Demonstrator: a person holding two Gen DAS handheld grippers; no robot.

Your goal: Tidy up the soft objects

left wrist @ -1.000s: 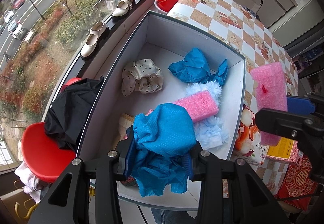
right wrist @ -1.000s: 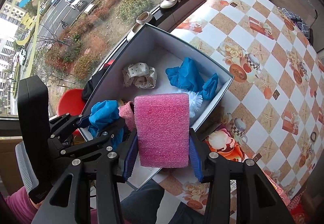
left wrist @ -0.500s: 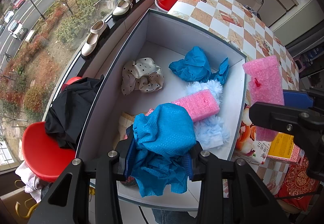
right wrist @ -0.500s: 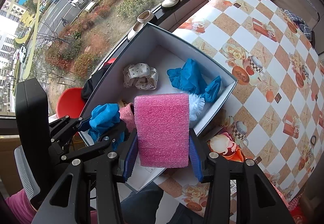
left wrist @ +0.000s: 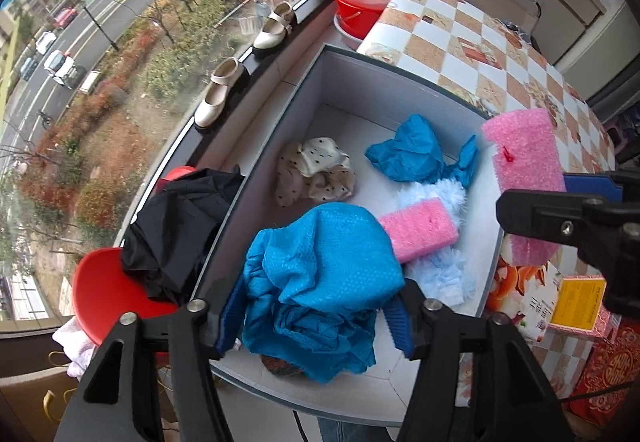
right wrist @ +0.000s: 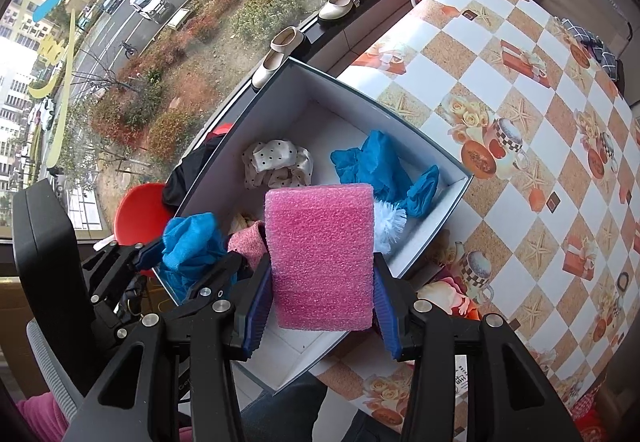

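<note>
Scrunchie [left wrist: 314, 172] in box [left wrist: 360, 90], left of cloth [left wrist: 412, 154]

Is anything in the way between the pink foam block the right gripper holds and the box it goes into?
Nothing visible blocks it. The right gripper holds the pink foam block above the open box, which has no lid. Soft things already lie inside, like another pink foam piece and a blue cloth.

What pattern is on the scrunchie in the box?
Cream with small black dots on the scrunchie; clearest in the left wrist view.
</note>
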